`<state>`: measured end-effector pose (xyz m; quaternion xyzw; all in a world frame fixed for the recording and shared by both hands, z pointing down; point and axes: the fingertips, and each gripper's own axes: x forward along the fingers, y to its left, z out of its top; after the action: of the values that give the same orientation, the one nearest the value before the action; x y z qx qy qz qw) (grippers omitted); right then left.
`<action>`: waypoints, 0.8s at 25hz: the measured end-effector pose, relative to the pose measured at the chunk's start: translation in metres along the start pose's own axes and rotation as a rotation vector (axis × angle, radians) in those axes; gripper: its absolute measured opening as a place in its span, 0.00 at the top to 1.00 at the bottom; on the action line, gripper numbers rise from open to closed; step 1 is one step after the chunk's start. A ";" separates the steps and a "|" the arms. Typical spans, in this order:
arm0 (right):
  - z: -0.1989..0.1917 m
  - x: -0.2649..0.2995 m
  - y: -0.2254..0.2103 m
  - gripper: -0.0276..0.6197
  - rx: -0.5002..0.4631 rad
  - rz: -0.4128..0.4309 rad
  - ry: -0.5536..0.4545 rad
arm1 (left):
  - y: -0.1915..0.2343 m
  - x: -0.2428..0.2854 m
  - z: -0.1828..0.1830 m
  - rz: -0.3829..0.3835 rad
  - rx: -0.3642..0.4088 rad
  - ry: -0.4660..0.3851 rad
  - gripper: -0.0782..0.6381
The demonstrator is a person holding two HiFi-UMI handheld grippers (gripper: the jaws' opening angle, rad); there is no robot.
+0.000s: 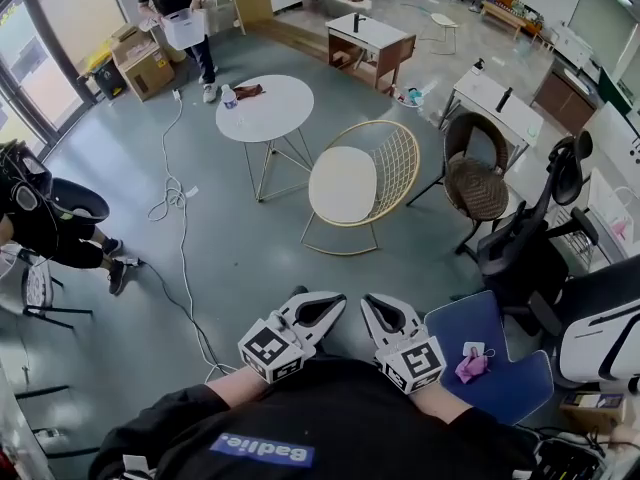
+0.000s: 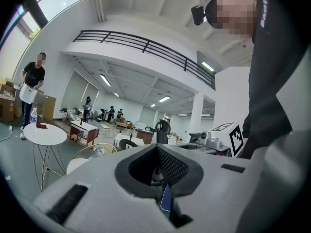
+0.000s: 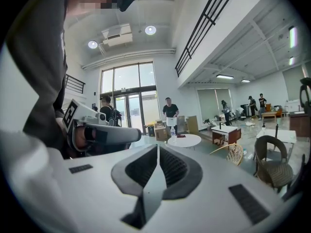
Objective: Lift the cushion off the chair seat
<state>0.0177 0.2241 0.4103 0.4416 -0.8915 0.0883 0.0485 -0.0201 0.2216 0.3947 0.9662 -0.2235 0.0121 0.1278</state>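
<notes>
A round white cushion (image 1: 342,185) lies on the seat of a gold wire chair (image 1: 402,155) in the middle of the floor. Both grippers are held close to the person's body, well short of that chair. My left gripper (image 1: 318,308) is shut with nothing in it, and my right gripper (image 1: 385,314) beside it is shut and empty too. In the left gripper view the shut jaws (image 2: 158,147) point level across the room, with the cushion (image 2: 75,165) low at the left. In the right gripper view the tips (image 3: 157,147) meet, and the wire chair (image 3: 233,152) shows to the right.
A round white table (image 1: 266,108) stands left of the wire chair, a brown wicker chair (image 1: 475,184) to its right. A black office chair (image 1: 530,248) and a blue chair (image 1: 495,368) are near right. A cable (image 1: 181,230) runs over the floor. A seated person (image 1: 45,223) is at the left.
</notes>
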 end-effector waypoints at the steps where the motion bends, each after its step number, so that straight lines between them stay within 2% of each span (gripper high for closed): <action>1: 0.000 0.007 -0.007 0.90 0.001 -0.010 0.004 | 0.009 0.005 0.001 -0.007 -0.003 -0.002 0.87; 10: 0.012 0.103 -0.065 0.90 0.024 -0.074 0.037 | 0.123 0.046 0.023 -0.051 -0.017 0.006 0.87; 15: 0.031 0.161 -0.092 0.90 0.030 -0.110 0.044 | 0.190 0.055 0.042 -0.079 0.005 0.034 0.87; 20: 0.045 0.208 -0.114 0.90 0.026 -0.138 0.046 | 0.249 0.065 0.050 -0.086 -0.009 0.043 0.87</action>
<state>-0.0175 -0.0149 0.4138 0.5004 -0.8564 0.1065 0.0693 -0.0717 -0.0348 0.4118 0.9739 -0.1790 0.0262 0.1373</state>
